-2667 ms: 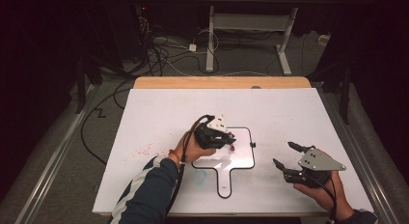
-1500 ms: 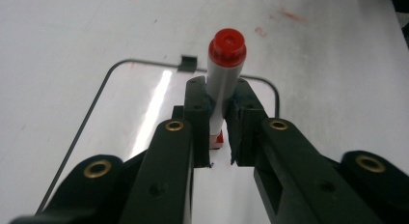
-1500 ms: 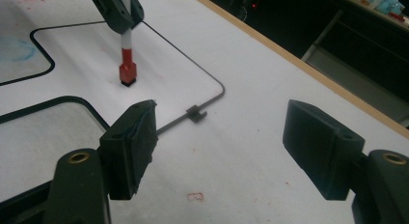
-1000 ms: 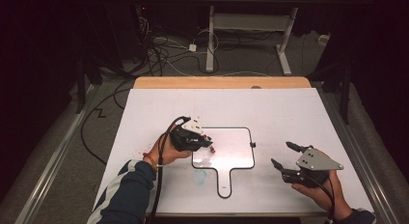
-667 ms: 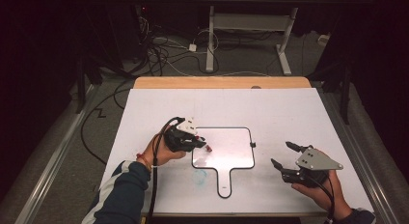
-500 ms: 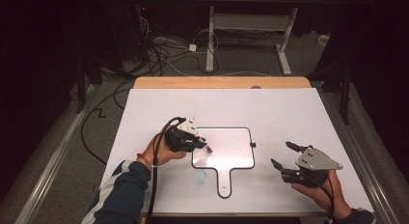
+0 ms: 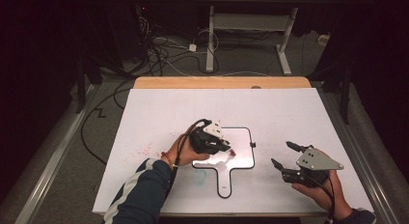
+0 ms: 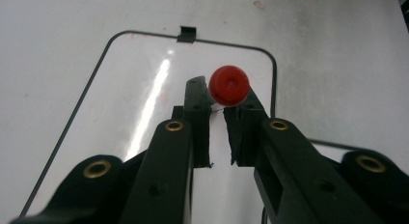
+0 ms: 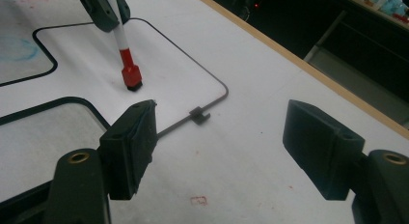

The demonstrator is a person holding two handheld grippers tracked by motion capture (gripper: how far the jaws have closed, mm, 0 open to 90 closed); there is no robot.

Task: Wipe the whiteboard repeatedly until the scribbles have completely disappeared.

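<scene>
A small white board (image 7: 242, 138) with a dark rim and a handle lies flat on the white table. My left gripper (image 7: 225, 147) is over its left part, shut on a white marker with a red end (image 7: 232, 152). In the left gripper view the round red end (image 8: 229, 85) sticks out between the jaw tips. The right gripper view has the marker (image 9: 126, 64) slanting down, with its red end seeming to touch the board (image 9: 164, 64). My right gripper (image 7: 282, 154) rests open to the right of the board, with nothing between its fingers (image 9: 132, 137).
Red specks (image 7: 144, 149) and a faint blue smear (image 7: 200, 175) mark the table sheet (image 7: 289, 113) left of the board's handle (image 7: 225, 183). A small clip (image 7: 252, 145) sits on the board's right rim. A wooden edge (image 7: 222, 82) runs along the far side.
My left hand has carried the marker to the right, from the board's left rim to over the board. The right hand has stayed where it was.
</scene>
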